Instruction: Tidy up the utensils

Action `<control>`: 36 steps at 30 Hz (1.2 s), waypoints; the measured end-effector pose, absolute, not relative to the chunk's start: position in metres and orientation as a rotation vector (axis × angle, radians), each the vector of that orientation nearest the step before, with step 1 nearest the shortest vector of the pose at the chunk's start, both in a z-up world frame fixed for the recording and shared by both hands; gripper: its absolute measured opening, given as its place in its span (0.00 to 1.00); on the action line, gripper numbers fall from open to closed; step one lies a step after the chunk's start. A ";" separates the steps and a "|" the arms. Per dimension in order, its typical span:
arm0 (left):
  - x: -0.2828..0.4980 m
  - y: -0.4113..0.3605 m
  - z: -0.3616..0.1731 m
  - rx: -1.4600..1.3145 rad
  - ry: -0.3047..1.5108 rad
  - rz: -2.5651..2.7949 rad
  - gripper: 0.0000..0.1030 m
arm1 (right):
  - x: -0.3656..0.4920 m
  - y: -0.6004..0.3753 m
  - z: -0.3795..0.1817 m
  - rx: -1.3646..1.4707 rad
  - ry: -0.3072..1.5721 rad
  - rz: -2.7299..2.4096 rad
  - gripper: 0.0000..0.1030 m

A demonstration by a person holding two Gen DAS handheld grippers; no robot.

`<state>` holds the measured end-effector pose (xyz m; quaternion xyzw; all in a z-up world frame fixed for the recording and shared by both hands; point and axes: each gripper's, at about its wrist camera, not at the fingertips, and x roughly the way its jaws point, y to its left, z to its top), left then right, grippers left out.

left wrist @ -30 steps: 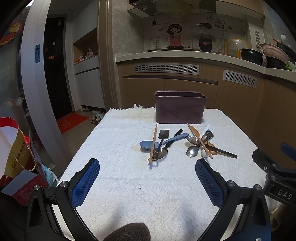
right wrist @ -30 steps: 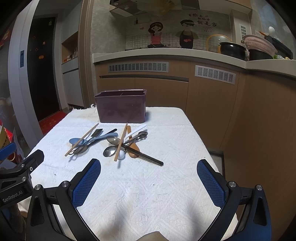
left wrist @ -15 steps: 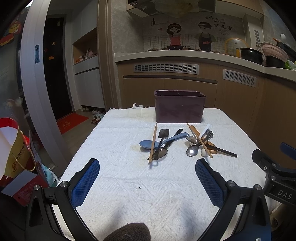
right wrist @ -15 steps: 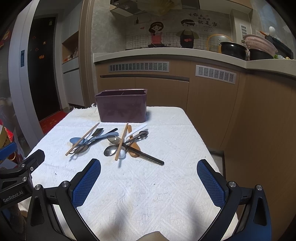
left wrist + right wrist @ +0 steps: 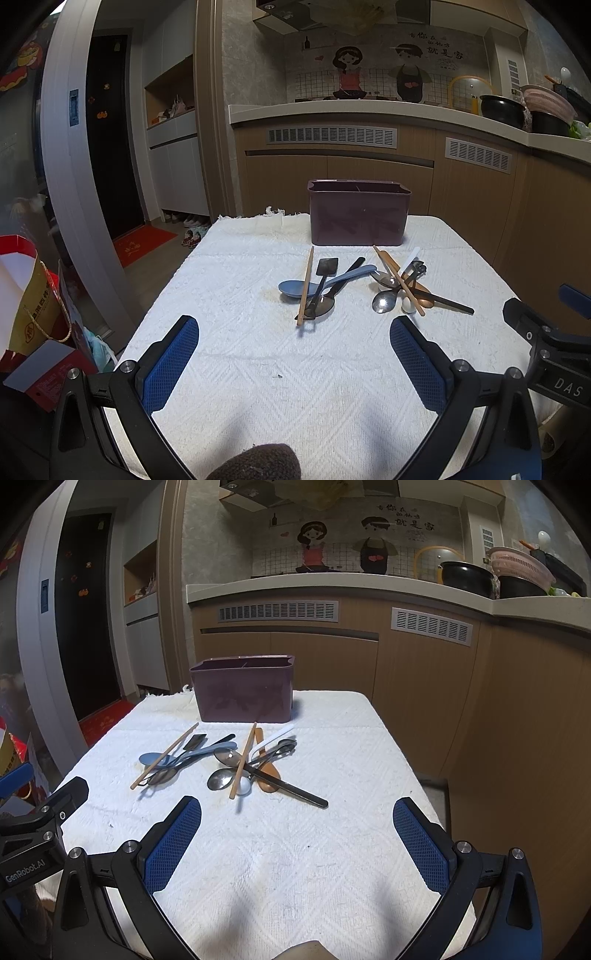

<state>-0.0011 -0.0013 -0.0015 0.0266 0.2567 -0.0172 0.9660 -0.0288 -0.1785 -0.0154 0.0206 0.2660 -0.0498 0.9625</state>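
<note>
A dark purple utensil box (image 5: pixel 359 214) (image 5: pixel 243 689) stands at the far side of a table under a white cloth (image 5: pixel 303 369) (image 5: pixel 295 849). In front of it lie two loose heaps. The left heap holds a blue spoon (image 5: pixel 295 287) (image 5: pixel 153 758), a wooden chopstick (image 5: pixel 306 286) (image 5: pixel 164 756) and a small black spatula (image 5: pixel 325 271). The right heap holds metal spoons (image 5: pixel 384 301) (image 5: pixel 221 778), a chopstick (image 5: pixel 243 760), a brown wooden spoon (image 5: pixel 267 779) and a black-handled utensil (image 5: pixel 295 792). My left gripper (image 5: pixel 293 363) and right gripper (image 5: pixel 297 843) hover open over the near cloth, holding nothing.
Kitchen counters (image 5: pixel 369 110) with pots and a pink strainer (image 5: pixel 517 566) run behind and to the right of the table. On the floor at the left sit a red paper bag (image 5: pixel 26 295) and a box. A dark doorway (image 5: pixel 107 140) with a red mat lies far left.
Both views have shifted only very slightly; the utensils and the box lie as before and both grippers stay open.
</note>
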 end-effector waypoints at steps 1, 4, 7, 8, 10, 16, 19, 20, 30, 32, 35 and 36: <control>-0.001 -0.001 -0.001 0.055 0.519 -0.036 1.00 | -0.029 -0.179 -0.016 0.042 0.539 -0.101 1.00; 0.001 -0.002 -0.001 0.056 0.522 -0.042 1.00 | -0.028 -0.180 -0.016 0.049 0.541 -0.103 1.00; 0.005 -0.002 -0.001 0.055 0.525 -0.044 1.00 | -0.026 -0.183 -0.014 0.060 0.532 -0.112 1.00; 0.006 -0.002 0.000 0.058 0.520 -0.040 1.00 | -0.025 -0.184 -0.014 0.063 0.528 -0.111 1.00; 0.012 -0.002 0.001 0.063 0.518 -0.038 1.00 | -0.021 -0.186 -0.012 0.063 0.521 -0.110 1.00; 0.032 -0.005 0.005 0.083 0.515 -0.042 1.00 | 0.000 -0.191 -0.012 0.066 0.530 -0.090 1.00; 0.047 -0.007 0.005 0.086 0.531 -0.053 1.00 | 0.015 -0.195 -0.012 0.069 0.538 -0.083 1.00; 0.052 -0.008 0.005 0.089 0.533 -0.054 1.00 | 0.021 -0.195 -0.012 0.065 0.541 -0.084 1.00; 0.102 -0.016 0.003 0.115 0.556 -0.060 1.00 | 0.071 -0.200 -0.015 0.030 0.575 -0.084 1.00; 0.113 -0.015 0.003 0.111 0.563 -0.066 1.00 | 0.080 -0.201 -0.015 0.022 0.579 -0.085 1.00; 0.127 -0.011 0.004 0.099 0.568 -0.080 1.00 | 0.094 -0.203 -0.014 0.017 0.587 -0.081 1.00; 0.132 -0.009 0.004 0.092 0.571 -0.087 1.00 | 0.098 -0.203 -0.014 0.016 0.590 -0.079 1.00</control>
